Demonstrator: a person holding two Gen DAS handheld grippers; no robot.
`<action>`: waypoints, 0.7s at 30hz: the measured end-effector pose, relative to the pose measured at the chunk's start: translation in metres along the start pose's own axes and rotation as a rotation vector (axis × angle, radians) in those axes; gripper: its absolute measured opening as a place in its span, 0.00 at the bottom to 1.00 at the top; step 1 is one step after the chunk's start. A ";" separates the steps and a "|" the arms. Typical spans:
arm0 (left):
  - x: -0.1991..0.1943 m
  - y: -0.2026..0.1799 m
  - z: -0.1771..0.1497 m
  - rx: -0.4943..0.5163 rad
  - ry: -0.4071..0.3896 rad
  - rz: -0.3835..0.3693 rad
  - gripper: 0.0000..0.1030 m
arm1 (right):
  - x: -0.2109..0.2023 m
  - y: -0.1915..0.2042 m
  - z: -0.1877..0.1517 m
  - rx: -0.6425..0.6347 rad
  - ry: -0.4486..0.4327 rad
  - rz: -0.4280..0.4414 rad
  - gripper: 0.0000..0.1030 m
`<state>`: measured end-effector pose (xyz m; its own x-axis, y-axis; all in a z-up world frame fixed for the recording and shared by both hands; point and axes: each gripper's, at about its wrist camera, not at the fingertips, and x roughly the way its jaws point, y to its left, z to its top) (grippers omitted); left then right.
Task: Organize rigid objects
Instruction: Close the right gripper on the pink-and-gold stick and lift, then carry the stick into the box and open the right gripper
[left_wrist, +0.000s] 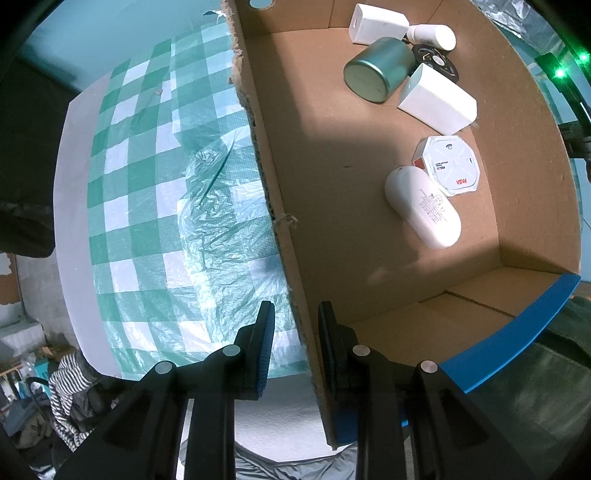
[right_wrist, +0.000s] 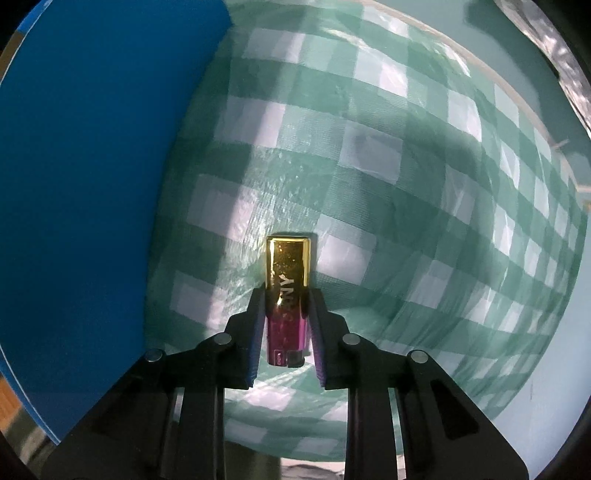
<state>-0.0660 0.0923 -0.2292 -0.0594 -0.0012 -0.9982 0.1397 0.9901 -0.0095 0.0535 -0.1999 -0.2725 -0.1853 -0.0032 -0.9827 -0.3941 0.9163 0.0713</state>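
while clamped on box wall (left_wrist: 295, 258), left gripper (left_wrist: 295, 317); right gripper (right_wrist: 286, 306) pinching gold-capped bottle (right_wrist: 288, 291).

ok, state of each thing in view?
Left gripper: shut on box wall.
Box: open, upright.
Tin: on its side in box.
White bottle: lying in box.
Right gripper: shut on lipstick.
Lipstick: capped, lying on cloth.

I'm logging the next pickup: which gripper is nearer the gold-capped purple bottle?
Right. The right gripper is shut on the gold-capped purple bottle; the left gripper clamps the cardboard box wall.
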 end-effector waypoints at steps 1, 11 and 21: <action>0.000 0.000 0.000 0.000 0.000 0.001 0.23 | 0.000 0.000 0.001 0.004 0.008 0.005 0.22; 0.000 0.000 0.000 -0.002 0.000 0.003 0.23 | -0.009 -0.011 0.010 0.049 -0.014 0.001 0.22; 0.000 -0.001 0.000 0.003 0.004 0.003 0.23 | -0.033 -0.019 -0.005 0.028 -0.030 0.064 0.22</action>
<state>-0.0657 0.0912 -0.2291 -0.0633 0.0025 -0.9980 0.1431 0.9897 -0.0066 0.0627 -0.2188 -0.2404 -0.1821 0.0671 -0.9810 -0.3568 0.9251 0.1296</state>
